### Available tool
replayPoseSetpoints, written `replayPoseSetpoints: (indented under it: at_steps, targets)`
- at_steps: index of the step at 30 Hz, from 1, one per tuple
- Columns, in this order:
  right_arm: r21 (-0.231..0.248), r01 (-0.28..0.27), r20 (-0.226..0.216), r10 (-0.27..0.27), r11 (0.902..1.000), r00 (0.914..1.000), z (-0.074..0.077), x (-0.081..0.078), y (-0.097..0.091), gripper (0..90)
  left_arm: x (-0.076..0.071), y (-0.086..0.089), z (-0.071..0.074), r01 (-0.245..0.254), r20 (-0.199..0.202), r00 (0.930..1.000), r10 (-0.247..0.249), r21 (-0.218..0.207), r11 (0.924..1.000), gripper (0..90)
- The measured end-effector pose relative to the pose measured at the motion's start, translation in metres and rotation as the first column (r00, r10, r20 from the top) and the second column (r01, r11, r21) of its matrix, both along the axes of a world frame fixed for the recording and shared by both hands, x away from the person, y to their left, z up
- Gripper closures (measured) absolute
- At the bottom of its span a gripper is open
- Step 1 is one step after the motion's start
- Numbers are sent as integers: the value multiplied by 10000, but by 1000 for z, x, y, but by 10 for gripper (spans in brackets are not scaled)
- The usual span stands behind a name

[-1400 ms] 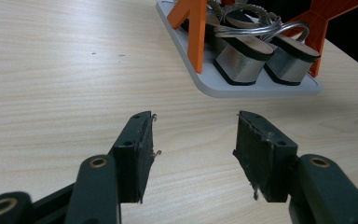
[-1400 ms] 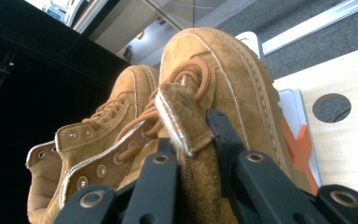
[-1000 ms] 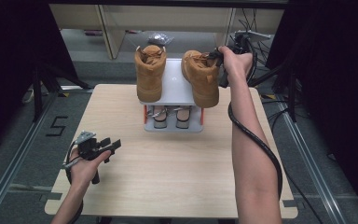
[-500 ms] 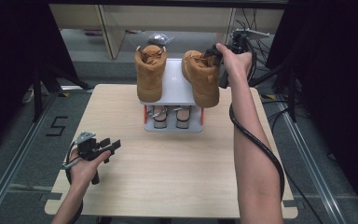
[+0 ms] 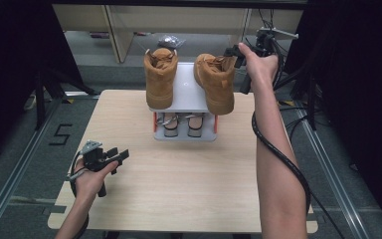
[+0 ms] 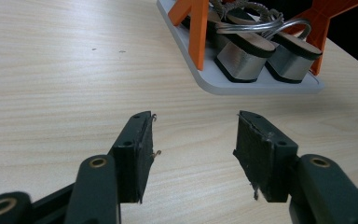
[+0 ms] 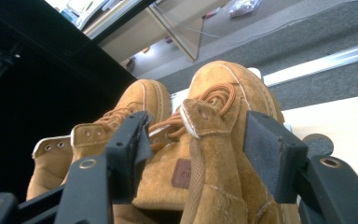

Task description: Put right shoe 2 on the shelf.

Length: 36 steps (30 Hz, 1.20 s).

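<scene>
My right tongs [image 5: 234,51] have just been opening at the heel of the right boot [image 5: 215,82] on the top shelf of the shoe rack [image 5: 185,94], far side of the table [image 5: 179,179].

The heel tab sits between my jaws in the right gripper view, pads standing off it, so I think I've let go; best to back straight out without nudging the boot, which overhangs the shelf's right edge. The left boot [image 5: 160,77] stands beside it. My left tongs [image 5: 113,157] rest wide and empty, near left. A small heel patch [image 7: 185,173] shows, its writing too blurred to read; a floor mark reads "5" [image 5: 59,134].
</scene>
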State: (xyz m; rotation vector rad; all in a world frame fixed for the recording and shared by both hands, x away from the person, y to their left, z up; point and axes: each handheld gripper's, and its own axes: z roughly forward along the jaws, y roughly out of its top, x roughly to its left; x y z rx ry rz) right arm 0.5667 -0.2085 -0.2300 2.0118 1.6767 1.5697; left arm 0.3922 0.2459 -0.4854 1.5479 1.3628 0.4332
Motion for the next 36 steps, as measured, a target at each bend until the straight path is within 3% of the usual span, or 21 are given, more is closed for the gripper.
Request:
replayPoseSetpoints:
  at_steps: [5, 6, 10, 13, 14, 19, 21, 27, 30, 31, 36]
  targets:
    - [-10, -63, 258, 63, 10000, 9996, 2, -7, -8, 442, 0, 0, 0, 6, -34, 10000, -6, 25, 10000, 454]
    - [306, -98, 96, 95, 9995, 9999, 3, -10, -10, 448, 0, 1, 0, 13, -47, 10000, -13, 36, 10000, 454]
    - [229, -161, 389, 152, 9996, 9991, 3, -18, -19, 485, 0, 1, 0, 11, -41, 10000, -11, 45, 10000, 454]
    - [283, -183, 374, 173, 9994, 9992, 2, -24, -26, 512, 0, 1, 0, -1, -35, 10000, 1, 29, 10000, 454]
    - [511, -155, 280, 141, 9986, 9995, 1, -26, -28, 522, -1, 1, 0, -2, -34, 10000, 2, 22, 10000, 454]
    - [624, -135, 292, 117, 9980, 9995, -5, -33, -41, 618, -1, 0, -1, -8, -39, 10000, 8, 13, 10000, 454]
    - [403, -234, 308, 222, 9989, 9993, -9, -35, -46, 672, -1, 0, -1, -11, -37, 10000, 11, 17, 10000, 454]
    - [-172, -660, -342, 654, 9977, 9973, -34, -45, -56, 885, -1, 0, -1, -18, -49, 10000, 18, 18, 10000, 454]
    - [-336, -1008, -772, 980, 9943, 9922, -52, -49, -57, 900, -1, -1, -1, -15, -70, 10000, 15, 41, 10000, 454]
    - [-183, -1022, -1038, 998, 9946, 9896, -57, -51, -56, 900, -1, -1, -2, -17, -71, 10000, 17, 45, 10000, 454]
    - [-354, -1234, -1472, 1169, 9917, 9822, -83, -57, -55, 900, -1, 0, -2, -7, -58, 10000, 8, 61, 10000, 454]
